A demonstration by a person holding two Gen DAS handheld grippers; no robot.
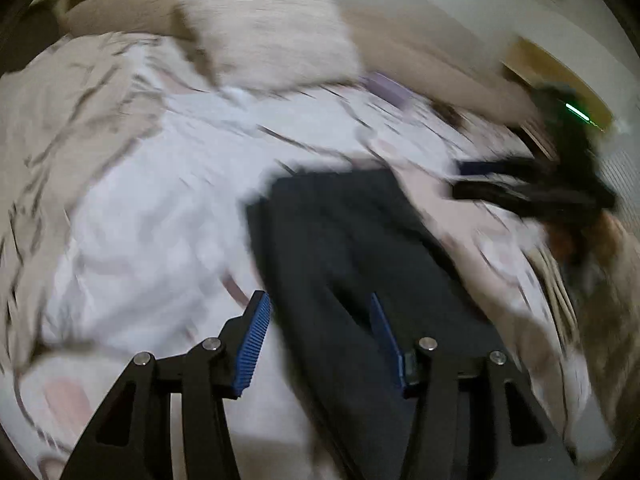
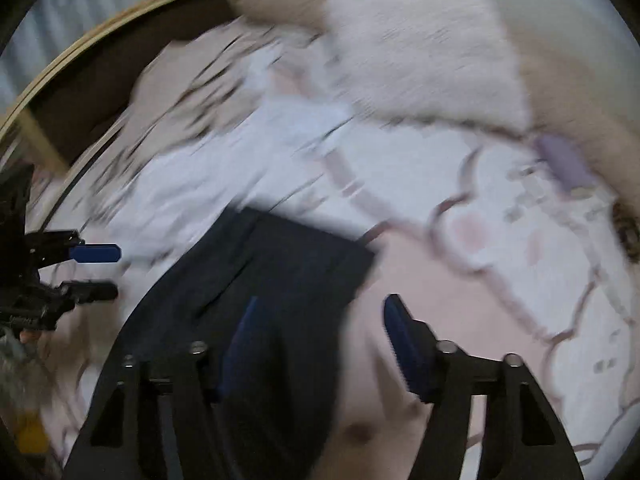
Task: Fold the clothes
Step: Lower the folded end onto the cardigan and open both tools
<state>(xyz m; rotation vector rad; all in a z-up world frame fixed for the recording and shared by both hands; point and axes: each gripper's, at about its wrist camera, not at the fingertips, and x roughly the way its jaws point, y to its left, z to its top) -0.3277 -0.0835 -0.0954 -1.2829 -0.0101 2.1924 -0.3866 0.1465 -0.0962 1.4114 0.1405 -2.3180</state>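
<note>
Dark garment [image 1: 360, 248] — black or deep navy, likely trousers or a skirt, blur prevents a firmer name — lies flat on the bed [image 1: 132, 208], on a pale patterned quilt, a cream textured pillow [image 1: 272, 32] at the far end. In the left wrist view the garment's long axis runs from near the camera away toward the middle of the bed, its far end a fairly straight edge; a seam or fold line runs lengthwise down it. Left claw [image 1: 318, 320] stands about half open, nothing between the blue pads: its inner finger hangs over the dark cloth, its outer finger over the white quilt, so it straddles the garment's left long edge. Whether the pads touch the cloth cannot be told. Right claw [image 2: 324, 320] likewise half open and empty — one finger over the dark fabric, the other over pinkish quilt, straddling the opposite long edge. In the right wrist view the left claw [image 2: 106, 272] shows at the far left, just off the garment's edge. Judgement: both claws sit at the near end of the garment, one per side, about equally near; the next fold probably runs along the long axis, near end toward far edge. Both frames heavily motion-blurred.
</note>
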